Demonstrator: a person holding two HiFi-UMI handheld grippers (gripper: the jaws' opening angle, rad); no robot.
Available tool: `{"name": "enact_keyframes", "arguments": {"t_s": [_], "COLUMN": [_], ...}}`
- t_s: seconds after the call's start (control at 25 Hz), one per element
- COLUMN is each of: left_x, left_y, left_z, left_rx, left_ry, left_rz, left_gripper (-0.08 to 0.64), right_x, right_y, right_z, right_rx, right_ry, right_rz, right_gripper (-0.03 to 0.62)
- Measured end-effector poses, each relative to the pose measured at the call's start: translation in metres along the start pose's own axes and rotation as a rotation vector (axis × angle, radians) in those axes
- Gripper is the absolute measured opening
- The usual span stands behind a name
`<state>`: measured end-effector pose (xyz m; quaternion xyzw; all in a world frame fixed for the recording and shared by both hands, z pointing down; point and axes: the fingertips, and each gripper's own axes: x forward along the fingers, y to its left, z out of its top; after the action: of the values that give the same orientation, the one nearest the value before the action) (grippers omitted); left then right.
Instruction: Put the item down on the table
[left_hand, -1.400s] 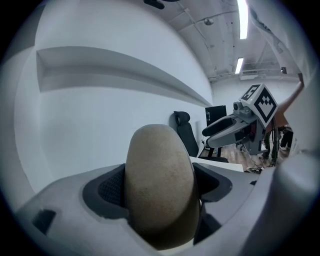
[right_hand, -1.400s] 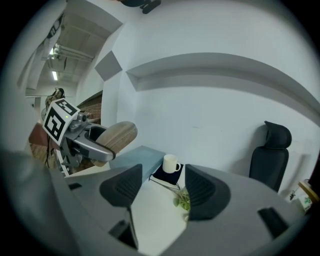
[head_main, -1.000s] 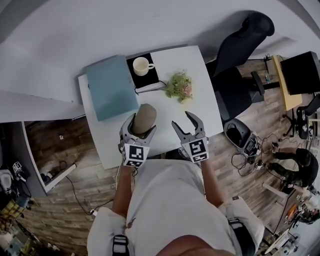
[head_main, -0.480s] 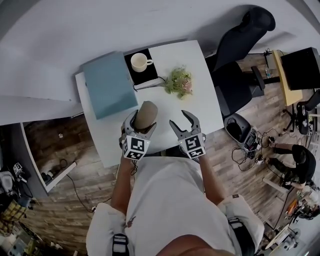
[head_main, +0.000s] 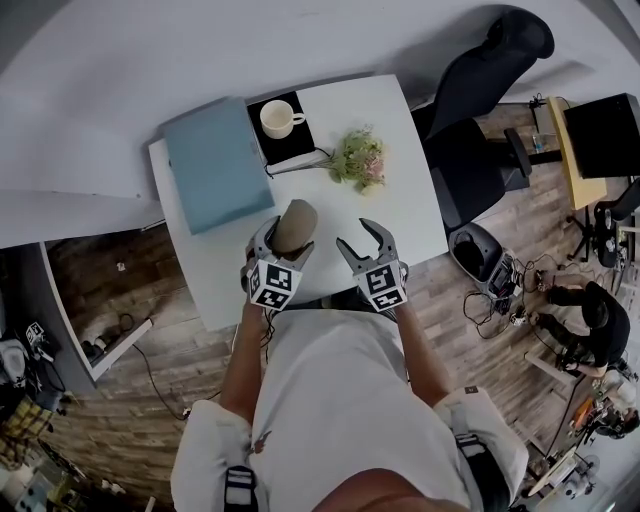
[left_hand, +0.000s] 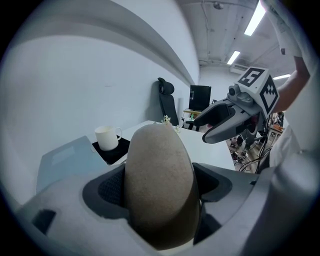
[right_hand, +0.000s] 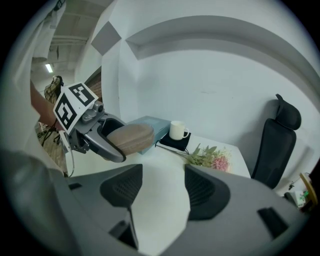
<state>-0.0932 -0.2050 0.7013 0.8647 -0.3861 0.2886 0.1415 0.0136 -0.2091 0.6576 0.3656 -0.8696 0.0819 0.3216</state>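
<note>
A white table (head_main: 410, 215) fills the upper middle of the head view. A blue folder (head_main: 213, 165) lies flat at its upper left. Just right of the folder, a white mug (head_main: 279, 119) stands on a black mat (head_main: 296, 147). A bunch of flowers (head_main: 361, 160) lies to the right of the mat, its stems reaching toward the mat. A black chair (head_main: 482, 105) stands off the table's right edge, at the upper right of the frame. Cables and gear crowd the wooden floor at the far right.

The left gripper (head_main: 283, 238) is clamped on the item (head_main: 296, 224), a brown oval with a matt, speckled skin, one jaw pressed to each long side. It hangs over the near part of the table, just below the folder's lower right corner. In the right gripper view it looks to be clear of the surface.

The item's long axis runs along the jaws. Its rounded end sticks out past the fingertips, pointing toward the top of the head view, at the gap between folder and flowers. The table ahead of it is bare.

The right gripper (head_main: 358, 238) hangs just to the right, jaws spread wide with nothing between them.
</note>
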Motion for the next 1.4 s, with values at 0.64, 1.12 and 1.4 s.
{"name": "enact_keyframes", "arguments": {"t_s": [0.64,1.12,1.4], "left_x": [0.031,0.045,0.053], "left_y": [-0.009,-0.014,-0.015], "left_z": [-0.041,-0.064,-0.069], "left_rx": [-0.002,0.009,0.011], "left_ry": [0.133,0.218,0.235], "left_rz": [-0.058,-0.071,-0.073], "left_gripper": [0.41,0.41,0.411], "right_x": [0.019,0.035,0.042], "right_y": [0.008,0.016,0.019], "right_z": [-0.036,-0.055,-0.064], "right_rx": [0.002,0.042,0.045], "right_ry": [0.095,0.122,0.148], "right_rz": [0.027,0.054,0.064], "right_gripper": [0.267,0.265,0.264]}}
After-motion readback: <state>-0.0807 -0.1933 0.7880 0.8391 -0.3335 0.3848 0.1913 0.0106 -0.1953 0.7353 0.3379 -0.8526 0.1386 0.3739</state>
